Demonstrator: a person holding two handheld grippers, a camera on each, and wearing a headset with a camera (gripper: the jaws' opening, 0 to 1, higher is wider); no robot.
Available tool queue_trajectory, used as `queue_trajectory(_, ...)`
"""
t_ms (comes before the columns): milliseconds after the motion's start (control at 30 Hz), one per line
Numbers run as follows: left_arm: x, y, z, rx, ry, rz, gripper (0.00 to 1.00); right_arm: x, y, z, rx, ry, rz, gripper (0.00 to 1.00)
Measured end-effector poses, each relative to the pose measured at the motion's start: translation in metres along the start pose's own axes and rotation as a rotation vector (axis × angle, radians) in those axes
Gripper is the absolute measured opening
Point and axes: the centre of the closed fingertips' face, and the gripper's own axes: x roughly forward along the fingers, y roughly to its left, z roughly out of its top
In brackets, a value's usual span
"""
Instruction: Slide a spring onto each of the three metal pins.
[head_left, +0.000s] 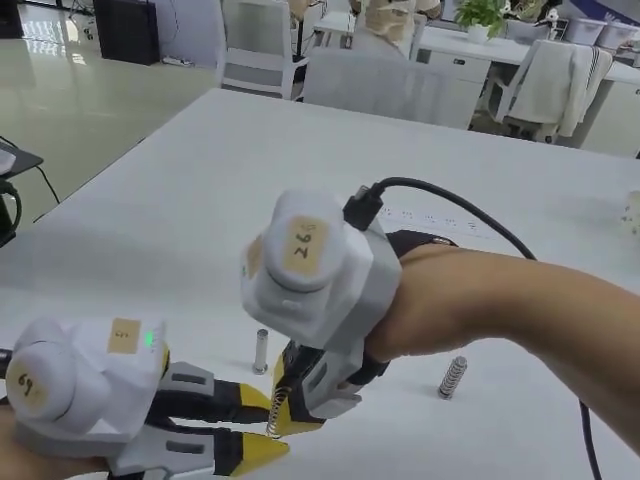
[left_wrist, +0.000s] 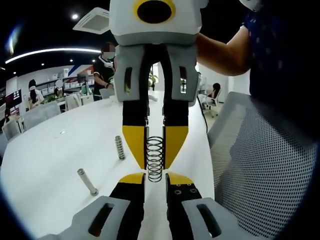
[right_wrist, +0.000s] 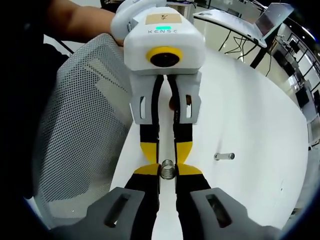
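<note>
A small steel spring (left_wrist: 155, 159) hangs between the yellow fingers of my right gripper (left_wrist: 155, 150), which comes down from the top of the left gripper view and is shut on it. Seen end-on, the spring (right_wrist: 167, 169) sits between the tips of my right gripper (right_wrist: 167, 171). The spring's lower end rests at the tips of my left gripper (left_wrist: 156, 179), which stand close together; I cannot tell whether they press it. In the head view the spring (head_left: 276, 408) lies between the two grippers. A bare pin (head_left: 261, 352) stands behind them. Another spring (head_left: 453, 377) stands upright to the right.
The white table (head_left: 200, 200) stretches far back, with a black cable (head_left: 470, 215) running across it from the right gripper. A grey mesh chair back (left_wrist: 260, 165) is close on one side. Chairs and desks stand beyond the table's far edge.
</note>
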Motion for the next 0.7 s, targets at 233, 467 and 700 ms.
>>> queue_trajectory(233,-0.005,0.008,-0.008,-0.033,-0.011,0.026,0.16,-0.004,-0.005,0.000,0.011,-0.009,-0.010,0.09)
queue_trajectory(467,-0.011,0.016,-0.013,-0.070,-0.022,0.075,0.30,-0.011,-0.011,-0.001,0.028,-0.020,-0.026,0.09)
queue_trajectory(700,-0.015,0.018,-0.020,-0.095,-0.024,0.108,0.42,-0.015,-0.016,-0.002,0.043,-0.030,-0.038,0.09)
